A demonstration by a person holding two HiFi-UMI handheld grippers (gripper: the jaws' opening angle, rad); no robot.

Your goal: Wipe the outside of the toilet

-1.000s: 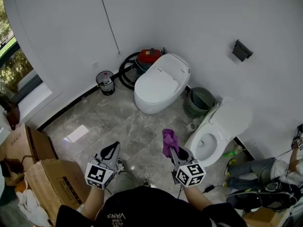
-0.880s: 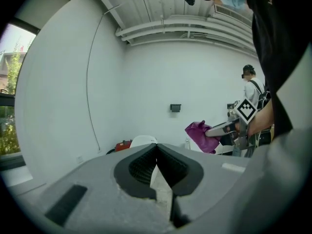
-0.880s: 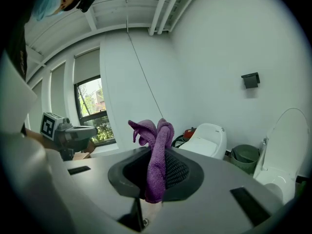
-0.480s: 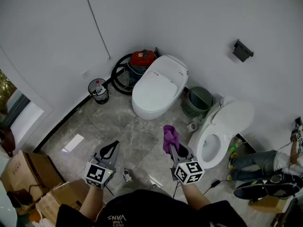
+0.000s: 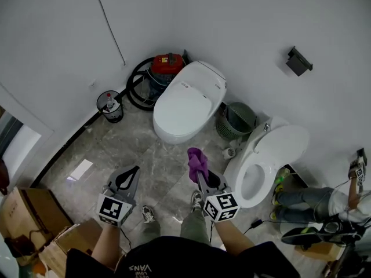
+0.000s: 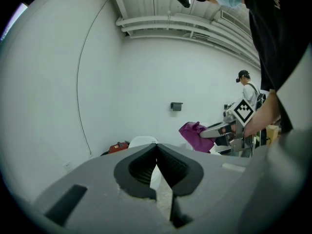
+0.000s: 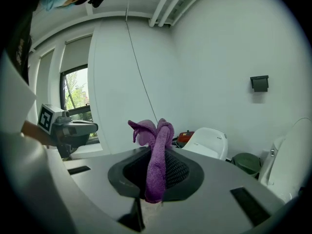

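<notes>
A white toilet (image 5: pixel 188 103) with its lid down stands against the far wall; it also shows small in the right gripper view (image 7: pixel 208 142) and in the left gripper view (image 6: pixel 142 141). A second toilet (image 5: pixel 259 177) with its lid up stands to the right. My right gripper (image 5: pixel 202 176) (image 7: pixel 156 165) is shut on a purple cloth (image 5: pixel 196 161) (image 7: pixel 156 147), held in the air short of both toilets. My left gripper (image 5: pixel 135 169) (image 6: pixel 157 148) hangs beside it, shut with nothing in it. From the left gripper view the cloth (image 6: pixel 193 135) is at the right.
A red vacuum (image 5: pixel 167 63) with a black hose sits behind the closed toilet. A small black bin (image 5: pixel 110 106) stands by the left wall, a green basket (image 5: pixel 237 121) between the toilets. Cardboard boxes (image 5: pixel 26 214) lie at lower left. A person (image 5: pixel 324 204) sits at right.
The view has shifted so the toilets and bin sit further left and nearer. Both grippers drifted slightly left, the right still holding the cloth.
</notes>
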